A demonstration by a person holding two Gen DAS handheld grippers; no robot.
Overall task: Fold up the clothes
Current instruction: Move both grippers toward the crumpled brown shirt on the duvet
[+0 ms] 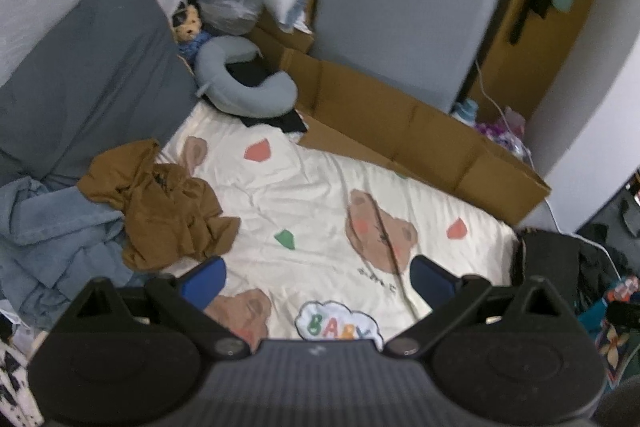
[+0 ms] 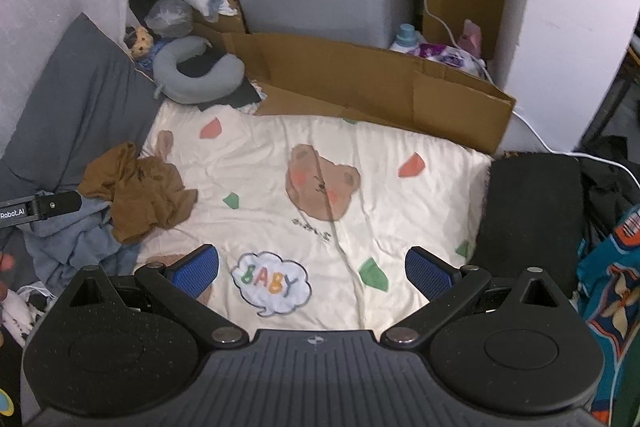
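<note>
Both my claws, left gripper (image 1: 318,277) and right gripper (image 2: 312,267), hang spread wide and empty over the bear-print blanket (image 2: 360,155), whose middle looks kept bare for folding, with the brown garment (image 2: 140,195) crumpled at its left edge atop blue clothes (image 2: 72,239).

Cream quilted bed cover (image 2: 420,211) printed with brown bear faces, coral and green patches, and a white cloud patch (image 2: 272,283) lettered "BABY" in green, orange and yellow. Crumpled ochre-brown garment (image 2: 140,199) at left edge of cover, overlapping pale blue denim garment (image 2: 68,239). Slate-grey pillow (image 2: 72,115) along left edge. Blue-grey neck pillow (image 2: 192,71) at far left corner. Tan cardboard (image 2: 360,83) along far edge.
</note>
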